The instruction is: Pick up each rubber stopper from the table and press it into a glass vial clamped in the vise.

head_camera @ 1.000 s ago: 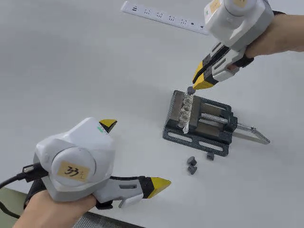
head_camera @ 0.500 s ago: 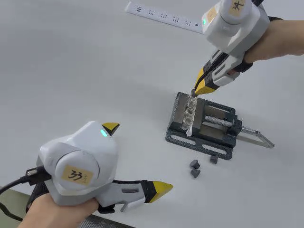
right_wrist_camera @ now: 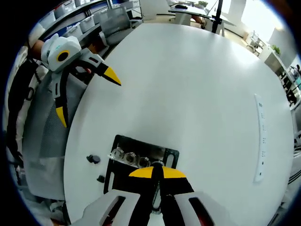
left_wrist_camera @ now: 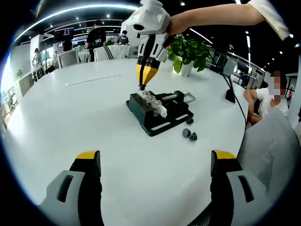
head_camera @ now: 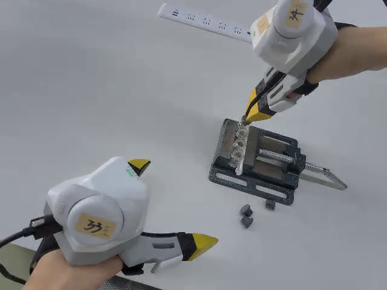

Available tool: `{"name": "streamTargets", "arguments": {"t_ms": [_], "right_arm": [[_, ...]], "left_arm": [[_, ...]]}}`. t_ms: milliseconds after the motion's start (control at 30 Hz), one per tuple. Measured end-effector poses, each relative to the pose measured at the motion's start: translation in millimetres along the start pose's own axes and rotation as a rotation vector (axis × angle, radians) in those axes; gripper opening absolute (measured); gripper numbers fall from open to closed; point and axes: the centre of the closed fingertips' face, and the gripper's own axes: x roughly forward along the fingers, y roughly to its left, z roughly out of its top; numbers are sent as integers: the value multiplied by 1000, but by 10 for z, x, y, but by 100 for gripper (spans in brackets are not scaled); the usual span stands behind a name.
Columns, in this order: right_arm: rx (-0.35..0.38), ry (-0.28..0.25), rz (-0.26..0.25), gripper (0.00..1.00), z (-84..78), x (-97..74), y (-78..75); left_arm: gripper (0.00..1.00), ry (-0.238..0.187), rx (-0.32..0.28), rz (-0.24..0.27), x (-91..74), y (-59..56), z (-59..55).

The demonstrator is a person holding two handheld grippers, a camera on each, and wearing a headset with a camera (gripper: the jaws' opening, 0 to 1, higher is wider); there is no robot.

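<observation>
Counted one white worktop [head_camera: 91, 90] under everything. Counted two hand-held tongs, white-bodied with yellow tips. Saw the left tongs [head_camera: 172, 203] low near the front edge, jaws spread wide. Saw the right tongs [head_camera: 248, 115] pointed down at the far end of the vise, jaws drawn narrow on the gripped stopper [head_camera: 245, 119], one small grey plug at their tips. Noted one long white power strip [head_camera: 205, 23] at the far side, well apart from the rest. Found one black vise [head_camera: 242, 179] mid-worktop, its screw handle sticking out to the right in the head view. Made out one row of clear glass vials [head_camera: 240, 144] clamped upright in it, mouths up, with three plainly countable in the right gripper view; could not fix a total under the tongs. Placed the gripped stopper at the mouth of the farthest vial; could not tell whether touching. Counted three loose stoppers [head_camera: 246, 210] just beside the vise's near flange: small, dark grey, stubby, two close together, one slightly apart.
</observation>
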Motion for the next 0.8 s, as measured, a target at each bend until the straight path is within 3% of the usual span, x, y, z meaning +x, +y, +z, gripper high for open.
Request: {"name": "streamTargets", "arguments": {"t_ms": [800], "right_arm": [[19,-5,-27,0,-16,24,-27]], "left_arm": [[97,-1,-9,6,2,23,-10]]}}
